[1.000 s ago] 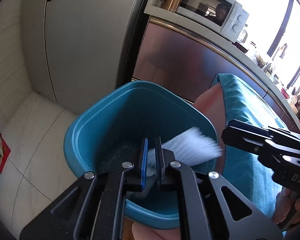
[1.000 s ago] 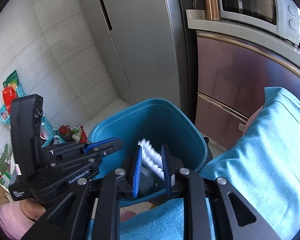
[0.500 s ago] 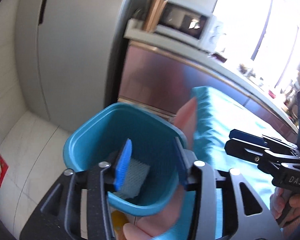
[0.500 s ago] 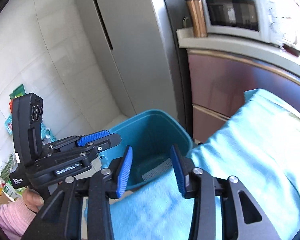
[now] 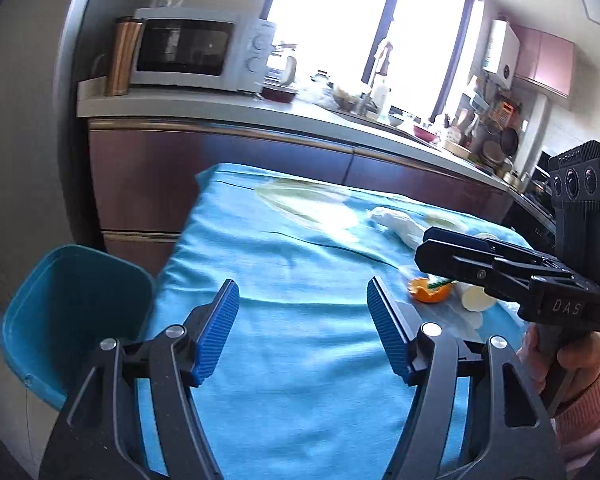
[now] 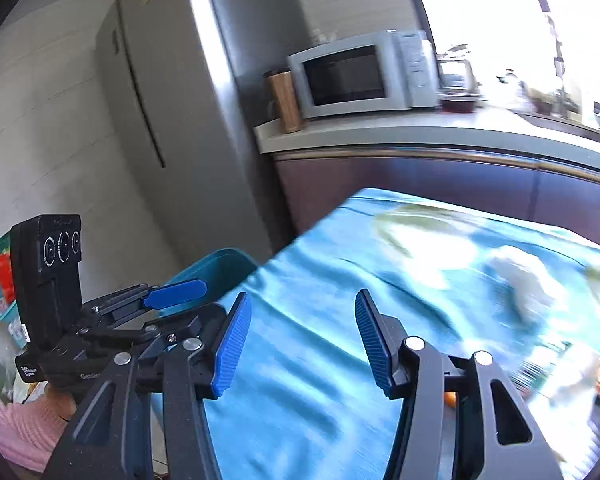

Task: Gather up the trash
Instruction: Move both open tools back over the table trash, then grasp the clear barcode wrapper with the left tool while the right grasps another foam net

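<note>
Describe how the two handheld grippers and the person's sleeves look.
The left gripper and the right gripper share one build: black angular metal frames with silver bolts and ribbed blue finger pads. Each carries a black ribbed camera block with three round lenses; the right one's body reads "DAS". Both sleeves are pink knit.

Ahead of my grippers, daylight floods through an overexposed window (image 5: 364, 20); the right view smears with motion blur, fisheye edges darken.
</note>
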Demonstrator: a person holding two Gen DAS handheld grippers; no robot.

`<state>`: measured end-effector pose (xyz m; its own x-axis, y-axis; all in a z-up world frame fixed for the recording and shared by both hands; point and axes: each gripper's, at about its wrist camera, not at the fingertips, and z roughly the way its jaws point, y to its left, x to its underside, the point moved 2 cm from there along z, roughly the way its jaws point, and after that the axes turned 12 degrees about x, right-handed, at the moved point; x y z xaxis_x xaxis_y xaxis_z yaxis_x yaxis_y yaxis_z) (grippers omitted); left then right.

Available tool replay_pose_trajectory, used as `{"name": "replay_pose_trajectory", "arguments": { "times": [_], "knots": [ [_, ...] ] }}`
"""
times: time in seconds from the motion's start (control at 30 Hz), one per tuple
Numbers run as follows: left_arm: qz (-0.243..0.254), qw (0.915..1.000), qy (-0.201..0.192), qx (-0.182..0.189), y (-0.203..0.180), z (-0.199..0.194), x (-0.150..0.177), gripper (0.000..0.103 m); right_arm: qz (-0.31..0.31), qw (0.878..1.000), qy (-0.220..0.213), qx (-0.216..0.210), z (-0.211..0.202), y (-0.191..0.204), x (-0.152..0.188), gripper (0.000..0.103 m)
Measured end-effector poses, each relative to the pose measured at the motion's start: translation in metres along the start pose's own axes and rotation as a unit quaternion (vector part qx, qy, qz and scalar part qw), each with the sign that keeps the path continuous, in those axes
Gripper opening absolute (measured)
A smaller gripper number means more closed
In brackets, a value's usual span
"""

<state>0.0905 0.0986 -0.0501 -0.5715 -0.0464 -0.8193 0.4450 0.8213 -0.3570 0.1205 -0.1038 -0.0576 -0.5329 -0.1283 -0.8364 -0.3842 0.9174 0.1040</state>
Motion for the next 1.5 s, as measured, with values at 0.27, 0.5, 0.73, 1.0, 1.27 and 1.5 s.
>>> {"name": "replay_pose_trajectory", "arguments": {
  "times": [0.27,0.5,0.73,1.0,1.27,1.5],
  "knots": [
    [0.059,0.9955,0.046,0.058,-0.071,0.059,0.003,0.066,0.055,0.994,-0.011,0.097,-0.045,-0.082,0.033,0.052],
    [0.086,0.9899,0.076,0.083,-0.104,0.099,0.001,0.066,0.1,0.98,-0.024,0.169,-0.069,-0.144,0.044,0.052],
    [0.101,0.9866,0.09,0.092,-0.121,0.124,-0.005,0.066,0.113,0.976,-0.026,0.186,-0.081,-0.165,0.052,0.052],
    [0.082,0.9831,0.121,0.11,-0.122,0.151,-0.005,0.058,0.102,0.977,-0.003,0.186,-0.092,-0.164,0.078,0.052],
    [0.056,0.979,0.149,0.127,-0.117,0.173,-0.004,0.044,0.055,0.982,0.02,0.179,-0.095,-0.146,0.094,0.058],
    [0.021,0.9764,0.158,0.146,-0.107,0.181,-0.007,0.032,0.027,0.98,0.029,0.196,-0.092,-0.141,0.101,0.058]
  ]
}}
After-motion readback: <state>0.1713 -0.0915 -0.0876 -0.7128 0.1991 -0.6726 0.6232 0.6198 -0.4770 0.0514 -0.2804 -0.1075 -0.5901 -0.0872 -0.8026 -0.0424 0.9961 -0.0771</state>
